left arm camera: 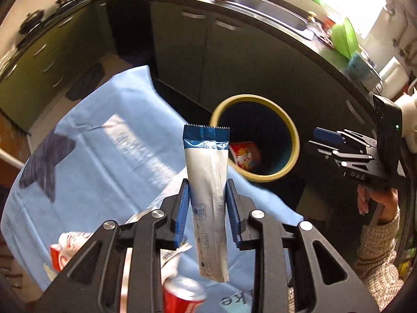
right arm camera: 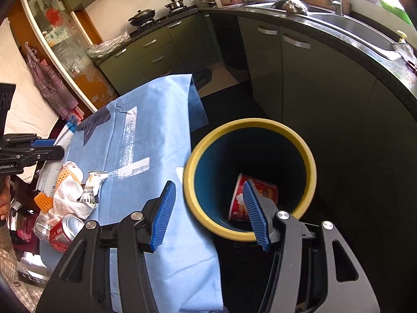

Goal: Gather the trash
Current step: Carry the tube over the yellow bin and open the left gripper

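Kitchen, blue cloth (right arm camera: 146,156) over a table. Left gripper (left arm camera: 207,208) clamps a white-blue wrapper (left arm camera: 208,190); bin (left arm camera: 286,130) at one o'clock, cup (right arm camera: 260,195) inside half hidden. Right gripper (right arm camera: 208,208) half open, empty. Can (right arm camera: 65,230) partly cut off.

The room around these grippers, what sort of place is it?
A home kitchen, most likely: a stove with pans, a sink with a tap and green cabinets under a dark counter.
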The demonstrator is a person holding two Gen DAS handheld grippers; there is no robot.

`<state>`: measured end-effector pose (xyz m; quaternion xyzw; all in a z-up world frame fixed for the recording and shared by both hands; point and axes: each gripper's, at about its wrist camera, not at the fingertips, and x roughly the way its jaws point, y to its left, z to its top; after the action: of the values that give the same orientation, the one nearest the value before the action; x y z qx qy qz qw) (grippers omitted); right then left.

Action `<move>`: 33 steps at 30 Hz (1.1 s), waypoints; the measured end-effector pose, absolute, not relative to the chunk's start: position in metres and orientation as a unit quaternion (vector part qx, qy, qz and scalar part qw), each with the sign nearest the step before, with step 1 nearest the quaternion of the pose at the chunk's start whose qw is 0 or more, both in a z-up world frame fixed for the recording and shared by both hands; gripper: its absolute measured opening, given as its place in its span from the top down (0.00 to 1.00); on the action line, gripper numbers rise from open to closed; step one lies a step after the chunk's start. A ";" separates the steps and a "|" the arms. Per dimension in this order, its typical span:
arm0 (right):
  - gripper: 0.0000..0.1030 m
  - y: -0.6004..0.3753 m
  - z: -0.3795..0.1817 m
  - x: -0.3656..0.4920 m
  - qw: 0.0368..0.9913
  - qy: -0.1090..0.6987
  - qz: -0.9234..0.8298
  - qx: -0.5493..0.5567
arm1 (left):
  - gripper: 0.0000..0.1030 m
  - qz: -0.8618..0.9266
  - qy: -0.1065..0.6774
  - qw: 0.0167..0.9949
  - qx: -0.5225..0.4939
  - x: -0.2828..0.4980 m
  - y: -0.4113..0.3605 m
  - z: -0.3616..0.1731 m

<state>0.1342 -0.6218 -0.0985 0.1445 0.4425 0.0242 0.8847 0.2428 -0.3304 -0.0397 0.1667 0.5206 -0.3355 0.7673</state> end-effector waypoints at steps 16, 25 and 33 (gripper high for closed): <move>0.47 -0.716 -0.116 0.049 0.886 0.422 -0.038 0.187 | 0.39 -0.315 0.567 0.731 0.211 0.293 -0.556 -0.170; 0.47 -0.683 -0.105 0.059 0.893 0.422 -0.011 0.158 | 0.38 -0.359 0.517 0.764 0.140 0.270 -0.471 -0.069; 0.44 -0.575 -0.100 0.104 0.881 0.448 0.115 0.096 | 0.20 -0.313 0.415 0.851 0.082 0.215 -0.283 0.030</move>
<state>0.1040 -0.5754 -0.0997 0.0960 0.4479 0.1146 0.8815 0.2153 -0.2833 0.0299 0.0818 0.4149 -0.3126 0.8506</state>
